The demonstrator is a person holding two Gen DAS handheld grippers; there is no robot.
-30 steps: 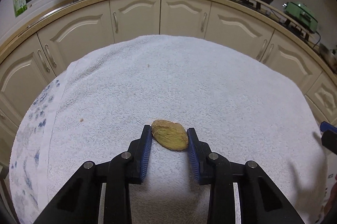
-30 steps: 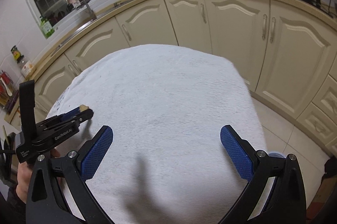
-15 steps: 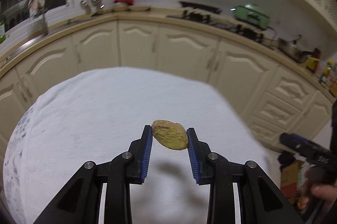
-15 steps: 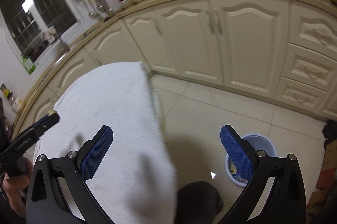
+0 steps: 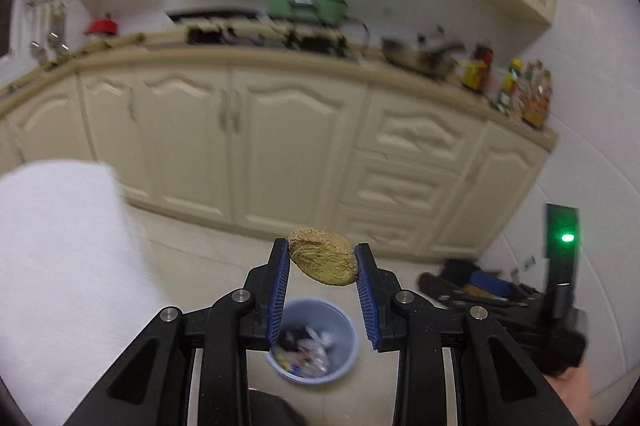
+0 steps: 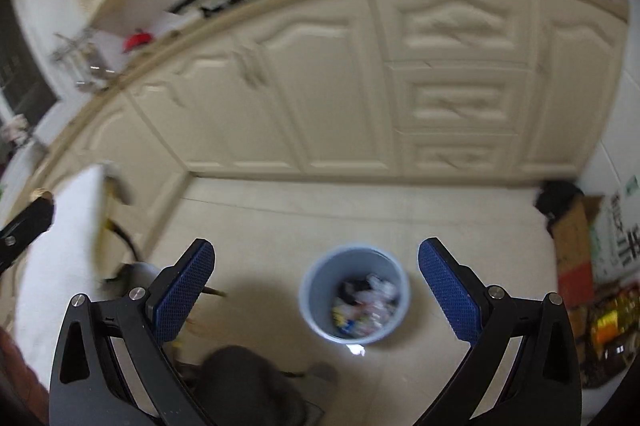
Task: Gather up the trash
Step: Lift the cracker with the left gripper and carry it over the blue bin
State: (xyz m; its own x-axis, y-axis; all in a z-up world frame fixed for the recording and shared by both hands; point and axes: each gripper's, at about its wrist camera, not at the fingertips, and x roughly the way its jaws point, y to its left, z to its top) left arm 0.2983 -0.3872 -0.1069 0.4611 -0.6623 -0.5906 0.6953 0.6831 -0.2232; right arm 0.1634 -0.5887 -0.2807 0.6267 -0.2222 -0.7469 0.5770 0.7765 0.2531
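Observation:
My left gripper (image 5: 322,262) is shut on a flat, oval, yellow-brown fibrous piece of trash (image 5: 323,257) and holds it in the air above the floor. A pale blue trash bin (image 5: 316,340) with wrappers inside stands on the floor below and just behind the fingers. In the right wrist view the same bin (image 6: 355,293) sits between the fingers of my right gripper (image 6: 316,258), which is open wide and empty above the floor. The tip of the left gripper (image 6: 24,222) shows at the left edge there.
The white towel-covered table (image 5: 52,266) is at the left. Cream kitchen cabinets (image 5: 280,146) run along the back. Dark bags (image 5: 472,286) lie on the floor at the right, and cardboard boxes (image 6: 576,246) stand at the right.
Both grippers have swung right, off the table and over the floor. The left gripper still holds the trash piece. The bin has come into view under both.

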